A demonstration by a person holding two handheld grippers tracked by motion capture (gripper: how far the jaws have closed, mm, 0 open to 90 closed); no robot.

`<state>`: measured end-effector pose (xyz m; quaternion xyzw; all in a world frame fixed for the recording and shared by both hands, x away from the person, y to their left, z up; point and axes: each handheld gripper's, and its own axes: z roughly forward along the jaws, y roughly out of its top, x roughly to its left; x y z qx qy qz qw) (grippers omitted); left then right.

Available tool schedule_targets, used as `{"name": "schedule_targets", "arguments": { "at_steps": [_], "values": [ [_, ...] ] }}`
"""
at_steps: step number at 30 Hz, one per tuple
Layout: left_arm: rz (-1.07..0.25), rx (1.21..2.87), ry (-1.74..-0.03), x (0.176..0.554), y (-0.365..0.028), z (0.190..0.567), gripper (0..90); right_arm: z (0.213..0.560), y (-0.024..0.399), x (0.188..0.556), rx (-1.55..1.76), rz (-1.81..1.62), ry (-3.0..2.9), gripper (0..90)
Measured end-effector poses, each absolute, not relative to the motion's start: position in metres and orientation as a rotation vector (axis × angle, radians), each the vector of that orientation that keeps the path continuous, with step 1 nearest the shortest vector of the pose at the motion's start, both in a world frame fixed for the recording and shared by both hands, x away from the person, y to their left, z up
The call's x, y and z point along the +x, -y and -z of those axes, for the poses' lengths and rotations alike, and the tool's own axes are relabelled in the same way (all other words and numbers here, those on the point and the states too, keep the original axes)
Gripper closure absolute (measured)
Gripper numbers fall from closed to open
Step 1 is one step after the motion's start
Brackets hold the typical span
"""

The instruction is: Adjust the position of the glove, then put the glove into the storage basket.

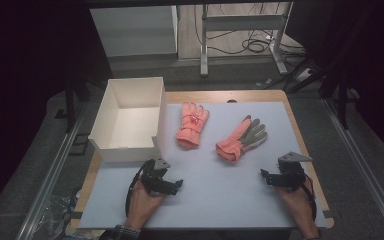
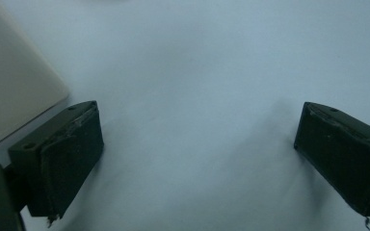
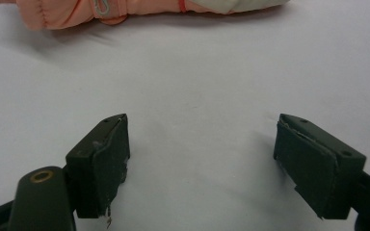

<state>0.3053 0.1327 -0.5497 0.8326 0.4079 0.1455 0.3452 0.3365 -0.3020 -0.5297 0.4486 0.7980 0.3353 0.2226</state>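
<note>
Pale grey matting [image 1: 215,190] covers a wooden table, with dark floor, cables and a metal frame behind it at the top of the high view.

At lower left of that view the left gripper [image 1: 176,184] rests in a hand [image 1: 142,200] low over the mat; in the left gripper view its jaws stand wide apart with bare mat between them and nothing held. At lower right the right gripper [image 1: 265,176] sits in the other hand [image 1: 296,202], its jaws likewise spread wide and empty in the right gripper view.

Just above and left of the right gripper lies a pink glove with a grey palm [image 1: 241,139], its cuff toward the lower left; it runs along the top edge of the right gripper view [image 3: 125,9]. A second pink glove [image 1: 192,124] lies apart from it near centre, fingers pointing up the frame. Left of that, touching the mat's upper left corner, stands an open white box [image 1: 111,112], just above the left gripper.
</note>
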Motion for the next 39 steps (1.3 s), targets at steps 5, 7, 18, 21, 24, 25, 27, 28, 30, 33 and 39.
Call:
{"name": "schedule_targets", "arguments": {
  "at_steps": [5, 7, 18, 21, 24, 25, 27, 28, 30, 33, 39],
  "values": [
    [-0.379, 2.167, -1.056, 0.305, -0.133, 0.55, 3.2, 0.53, 0.302, 0.337, 1.24, -0.925, -2.205, 20.4],
    [-0.378, 2.166, -1.057, 0.305, -0.133, 0.55, 3.2, 0.529, 0.302, 0.337, 1.242, -0.924, -2.206, 20.3],
    [-0.38, 2.165, -1.057, 0.305, -0.133, 0.55, 3.2, 0.528, 0.301, 0.336, 1.242, -0.916, -2.208, 20.8],
    [-0.38, 2.165, -1.057, 0.305, -0.133, 0.55, 3.2, 0.528, 0.3, 0.336, 1.256, -0.915, -2.197, 20.8],
    [-0.379, 2.165, -1.056, 0.305, -0.133, 0.55, 3.2, 0.526, 0.3, 0.336, 1.28, -0.952, -2.187, 20.8],
    [-0.379, 2.165, -1.057, 0.305, -0.133, 0.55, 3.2, 0.524, 0.299, 0.336, 1.282, -0.961, -2.184, 20.8],
    [-0.379, 2.165, -1.057, 0.305, -0.133, 0.55, 3.2, 0.521, 0.298, 0.336, 1.28, -0.975, -2.181, 20.9],
    [-0.379, 2.165, -1.056, 0.305, -0.133, 0.55, 3.2, 0.518, 0.297, 0.337, 1.28, -0.986, -2.184, 21.1],
    [-0.379, 2.165, -1.057, 0.305, -0.133, 0.55, 3.2, 0.516, 0.296, 0.339, 1.279, -0.996, -2.191, 22.9],
    [-0.379, 2.165, -1.057, 0.305, -0.133, 0.55, 3.3, 0.511, 0.293, 0.344, 1.28, -1.027, -2.195, 26.9],
    [-0.379, 2.164, -1.058, 0.305, -0.133, 0.55, 3.3, 0.501, 0.281, 0.363, 1.267, -1.051, -2.212, 36.1]
  ]
}}
